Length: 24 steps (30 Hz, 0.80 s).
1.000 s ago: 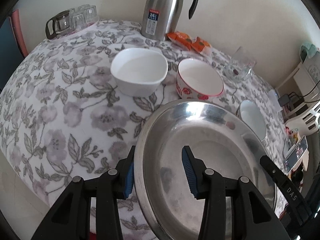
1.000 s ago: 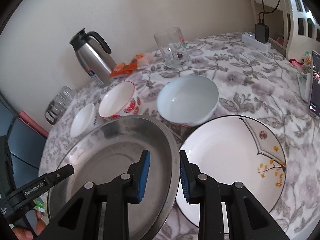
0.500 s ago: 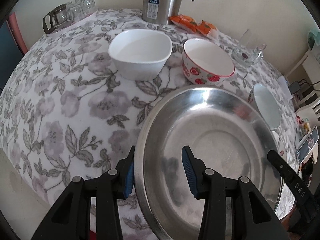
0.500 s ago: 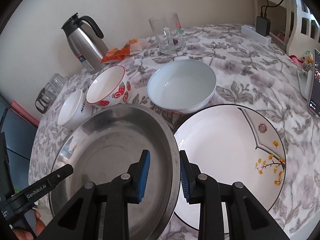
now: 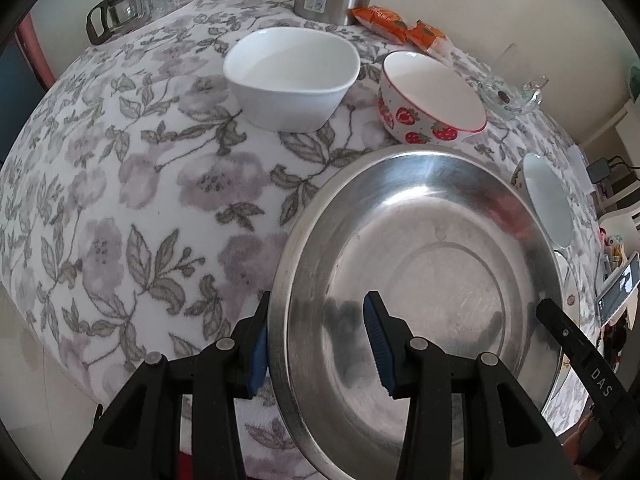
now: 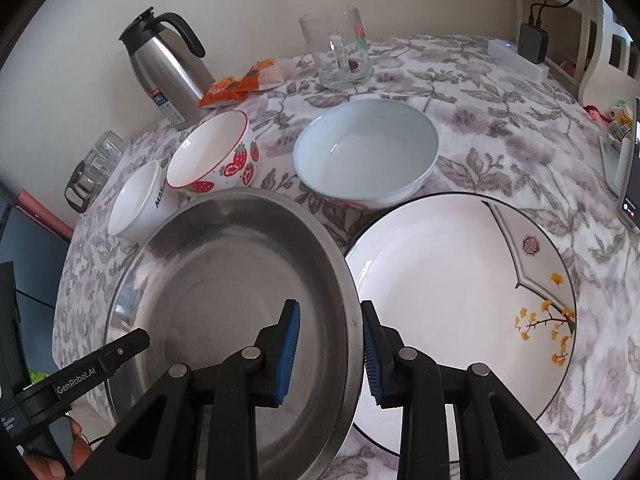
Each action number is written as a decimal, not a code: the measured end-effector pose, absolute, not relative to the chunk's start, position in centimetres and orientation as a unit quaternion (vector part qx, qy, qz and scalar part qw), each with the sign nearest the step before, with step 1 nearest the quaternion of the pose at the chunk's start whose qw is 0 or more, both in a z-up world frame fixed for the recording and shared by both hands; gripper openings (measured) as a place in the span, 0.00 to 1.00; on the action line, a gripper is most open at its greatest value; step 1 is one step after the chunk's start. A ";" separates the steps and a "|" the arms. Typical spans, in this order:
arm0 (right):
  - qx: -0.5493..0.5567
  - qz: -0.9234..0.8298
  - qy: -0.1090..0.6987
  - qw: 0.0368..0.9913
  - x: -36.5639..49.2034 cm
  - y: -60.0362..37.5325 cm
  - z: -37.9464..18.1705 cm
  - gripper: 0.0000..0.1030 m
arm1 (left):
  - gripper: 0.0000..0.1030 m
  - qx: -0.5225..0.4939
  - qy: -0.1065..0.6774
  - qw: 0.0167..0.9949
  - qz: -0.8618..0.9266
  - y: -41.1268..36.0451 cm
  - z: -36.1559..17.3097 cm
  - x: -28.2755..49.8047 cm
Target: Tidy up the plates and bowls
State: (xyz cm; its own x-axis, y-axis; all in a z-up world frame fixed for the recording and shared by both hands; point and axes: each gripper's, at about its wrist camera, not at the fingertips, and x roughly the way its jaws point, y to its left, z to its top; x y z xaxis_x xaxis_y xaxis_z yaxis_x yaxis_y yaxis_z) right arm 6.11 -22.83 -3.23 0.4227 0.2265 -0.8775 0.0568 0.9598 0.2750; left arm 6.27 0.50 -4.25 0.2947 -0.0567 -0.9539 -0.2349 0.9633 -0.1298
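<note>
A wide steel plate (image 5: 440,260) hangs slightly above the floral tablecloth between both grippers. My left gripper (image 5: 318,344) is shut on its left rim, one pad outside and one inside. On the opposite rim my right gripper (image 6: 329,350) is shut on the steel plate (image 6: 224,280), which overlaps the edge of a white plate with yellow leaves (image 6: 460,300). Behind stand a white square bowl (image 5: 292,80), a strawberry bowl (image 6: 216,152) and a pale blue bowl (image 6: 364,156).
A steel thermos jug (image 6: 168,68), orange snack packets (image 6: 244,84) and a glass mug (image 6: 340,52) line the back by the wall. Glass cups with a small pot (image 5: 140,0) sit far left. A phone (image 6: 632,180) lies at the right edge.
Both views have tipped further down toward the table, and the bowls now sit higher in the pictures. The left side of the steel plate has sunk a little. The plate stays between both pairs of fingers.
</note>
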 end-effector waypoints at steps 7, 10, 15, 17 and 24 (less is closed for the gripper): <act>0.122 0.053 0.547 0.826 6.2 -22.4 -3.7 0.32 | 0.44 -0.132 0.603 0.785 0.062 0.9 -4.9 6.2; 0.117 0.054 0.550 0.825 6.2 -22.2 -3.7 0.32 | 0.44 -0.131 0.604 0.783 0.065 1.0 -5.0 6.2; 0.112 0.058 0.557 0.821 6.3 -21.9 -3.9 0.32 | 0.44 -0.132 0.607 0.781 0.071 1.3 -5.1 6.1; 0.111 0.059 0.560 0.819 6.3 -21.8 -4.0 0.32 | 0.44 -0.131 0.609 0.779 0.074 1.3 -5.1 6.2; 0.099 0.059 0.572 0.812 6.3 -21.3 -4.3 0.32 | 0.44 -0.120 0.614 0.776 0.077 1.2 -5.3 6.1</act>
State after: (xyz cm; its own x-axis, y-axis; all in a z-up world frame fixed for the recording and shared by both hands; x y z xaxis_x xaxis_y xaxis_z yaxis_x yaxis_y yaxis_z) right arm 6.30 -21.34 -4.25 0.3393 0.2090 -0.9172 0.0181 0.9734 0.2285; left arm 6.05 1.23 -5.34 0.2346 -0.0269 -0.9717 -0.2673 0.9593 -0.0911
